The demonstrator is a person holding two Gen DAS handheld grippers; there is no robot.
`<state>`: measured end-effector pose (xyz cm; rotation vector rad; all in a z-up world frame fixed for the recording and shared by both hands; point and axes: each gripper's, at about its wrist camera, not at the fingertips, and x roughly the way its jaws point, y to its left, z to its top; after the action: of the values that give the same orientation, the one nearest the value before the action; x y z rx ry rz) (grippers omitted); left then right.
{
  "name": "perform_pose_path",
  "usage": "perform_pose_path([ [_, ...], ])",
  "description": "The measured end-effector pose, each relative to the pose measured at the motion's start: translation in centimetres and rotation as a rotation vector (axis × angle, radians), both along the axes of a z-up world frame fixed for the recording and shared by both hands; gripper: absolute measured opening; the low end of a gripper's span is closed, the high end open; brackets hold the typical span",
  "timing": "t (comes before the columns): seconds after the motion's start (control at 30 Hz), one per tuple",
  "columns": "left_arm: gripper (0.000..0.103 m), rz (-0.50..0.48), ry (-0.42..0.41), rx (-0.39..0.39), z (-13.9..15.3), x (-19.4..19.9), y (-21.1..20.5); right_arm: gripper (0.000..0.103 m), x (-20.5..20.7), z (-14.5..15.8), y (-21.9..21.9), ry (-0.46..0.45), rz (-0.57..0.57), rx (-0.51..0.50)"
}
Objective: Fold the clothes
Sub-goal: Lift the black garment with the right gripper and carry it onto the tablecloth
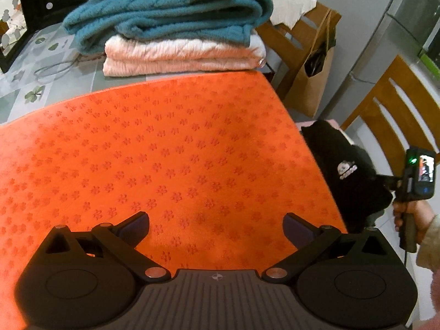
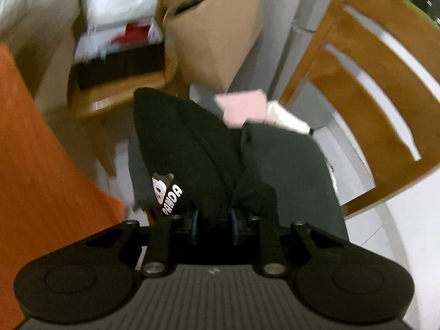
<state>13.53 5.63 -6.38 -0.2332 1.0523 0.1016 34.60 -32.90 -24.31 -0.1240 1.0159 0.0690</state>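
Clearly "PANDA" reads white on the black garment (image 2: 192, 148) the right tool (image 2: 214, 227) pinches.

Home dining area, as indicated by wooden chairs (image 1: 396, 115), fridge (image 1: 396, 27), paper bag (image 1: 313, 82) and folded blankets (image 1: 170, 22).

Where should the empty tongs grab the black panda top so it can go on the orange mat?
The left tongs are open over the orange mat. The right tongs already pinch the black panda top, which hangs off the mat's right edge. Probably grab the loose fabric near the white panda print, coming sideways from the mat, so both holds spread it flat.
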Motion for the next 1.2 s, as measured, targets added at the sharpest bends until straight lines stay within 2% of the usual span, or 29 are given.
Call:
perform_pose_path([
  [0.27, 0.103, -0.020, -0.054, -0.026, 2.7, -2.8, 0.0, 0.024, -3.2, 11.1, -0.3, -0.118, -0.031, 0.128],
  [0.5, 0.103, -0.017, -0.079, -0.061, 4.6, -6.8, 1.3, 0.024, -9.9, 21.1, 1.0, -0.212, 0.018, 0.193],
  [0.73, 0.103, 0.029, -0.120, -0.107, 5.7, -11.7, 4.2, 0.024, -17.8, 28.2, 5.7, -0.251, 0.125, 0.230],
  [0.83, 0.103, 0.059, -0.129, -0.119, 6.2, -13.5, 5.6, 0.024, -20.9, 29.6, 8.8, -0.250, 0.185, 0.241],
  [0.97, 0.103, 0.087, -0.139, -0.117, 6.9, -16.0, 7.6, 0.024, -24.2, 29.9, 13.4, -0.217, 0.243, 0.283],
  [1.2, 0.103, 0.136, -0.101, -0.098, 7.1, -19.0, 9.9, 0.024, -28.8, 25.9, 21.4, -0.112, 0.327, 0.311],
])
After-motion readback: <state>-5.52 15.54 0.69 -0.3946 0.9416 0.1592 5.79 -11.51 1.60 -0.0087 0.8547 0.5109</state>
